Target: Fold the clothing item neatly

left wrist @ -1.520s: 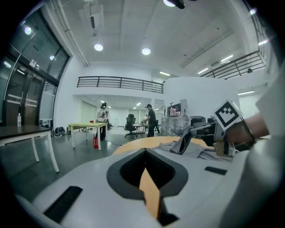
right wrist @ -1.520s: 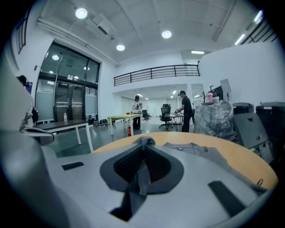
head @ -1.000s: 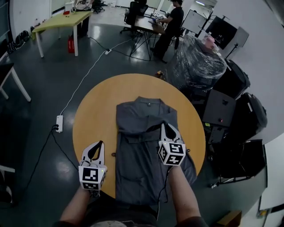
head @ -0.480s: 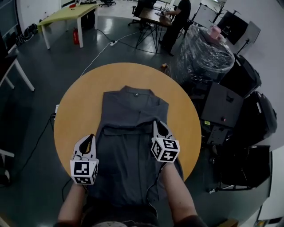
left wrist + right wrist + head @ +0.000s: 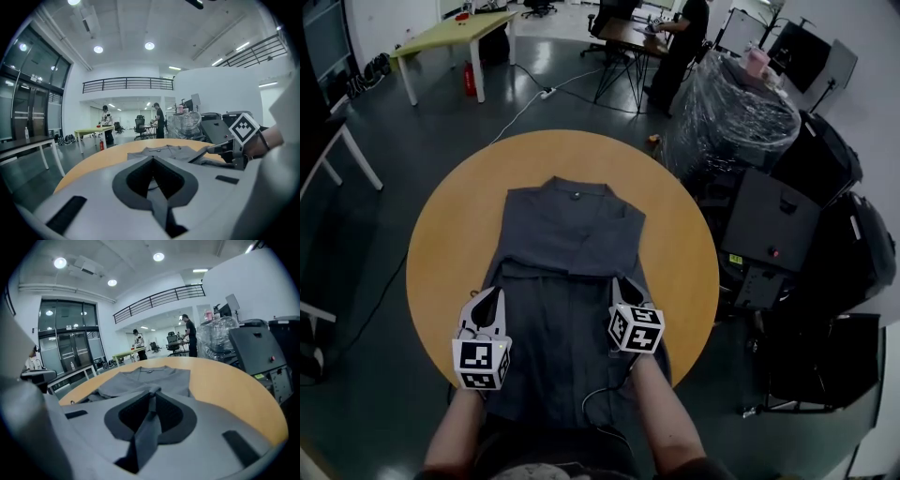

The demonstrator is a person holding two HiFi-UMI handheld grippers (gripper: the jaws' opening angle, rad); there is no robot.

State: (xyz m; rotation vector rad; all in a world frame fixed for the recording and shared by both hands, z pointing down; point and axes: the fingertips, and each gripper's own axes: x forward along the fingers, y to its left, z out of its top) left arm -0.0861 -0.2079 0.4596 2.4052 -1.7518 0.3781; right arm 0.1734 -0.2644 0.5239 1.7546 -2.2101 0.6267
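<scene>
A dark grey shirt (image 5: 572, 234) lies flat on the round wooden table (image 5: 450, 244), collar at the far side, with a cross fold about halfway down. Its lower part runs off the near edge towards me. My right gripper (image 5: 622, 284) is shut on a strip of the shirt's fabric (image 5: 149, 427) near that fold, on the shirt's right side. My left gripper (image 5: 494, 295) is shut with nothing in it, its tips at the shirt's left edge. The left gripper view shows the shirt (image 5: 164, 151) ahead and the right gripper's marker cube (image 5: 243, 129) to the right.
A plastic-wrapped bundle (image 5: 736, 117) and black cases (image 5: 773, 225) crowd the table's right side. A green table (image 5: 455, 33) and a person at a desk (image 5: 684, 37) stand far back. A cable (image 5: 520, 108) crosses the floor.
Both grippers have drawn back towards the table's near edge. The left one has come in from bare wood to the shirt's left edge. The right one has sunk, still holding fabric.
</scene>
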